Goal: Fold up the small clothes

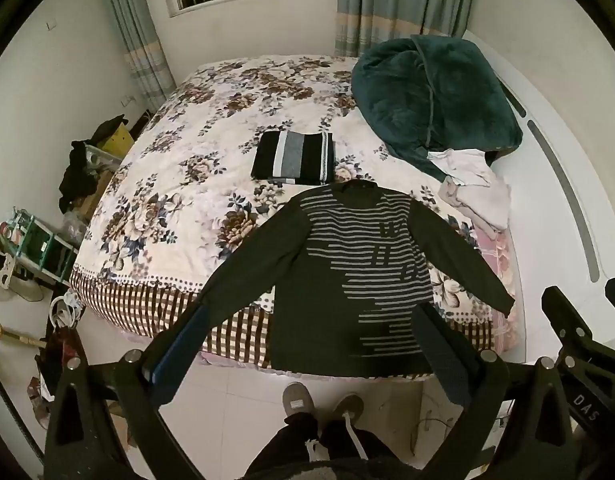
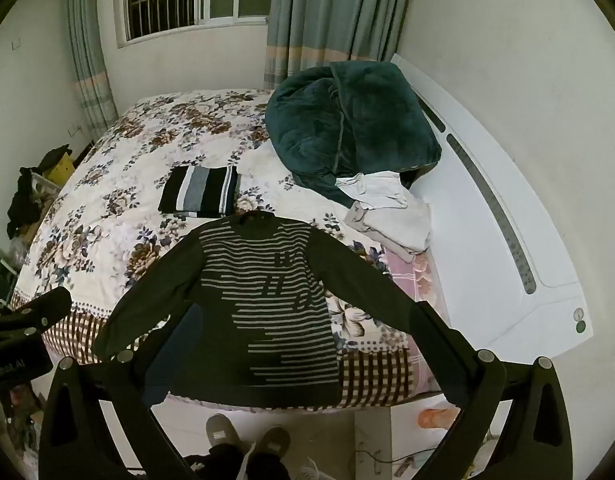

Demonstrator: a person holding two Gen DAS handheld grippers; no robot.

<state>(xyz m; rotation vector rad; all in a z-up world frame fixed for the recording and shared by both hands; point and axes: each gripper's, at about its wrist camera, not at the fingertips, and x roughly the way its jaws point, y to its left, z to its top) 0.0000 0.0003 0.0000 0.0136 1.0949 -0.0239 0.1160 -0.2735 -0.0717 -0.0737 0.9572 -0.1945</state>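
A dark long-sleeved sweater (image 1: 347,272) with grey stripes lies face up on the bed, sleeves spread, its hem hanging over the near edge. It shows in the right wrist view too, as the sweater (image 2: 259,300). Beyond its collar sits a folded black, grey and white striped garment (image 1: 293,156) (image 2: 199,192). My left gripper (image 1: 313,312) hovers open above the sweater's lower half, with nothing between its fingers. My right gripper (image 2: 303,310) is open too, held above the same hem area and touching nothing.
A heaped green blanket (image 1: 435,96) and a pile of pale clothes (image 1: 475,184) lie at the right by the white headboard (image 2: 507,240). The floral bedcover (image 1: 179,184) stretches left. A person's slippered feet (image 1: 299,400) stand at the bed's edge. Clutter (image 1: 79,176) lines the left floor.
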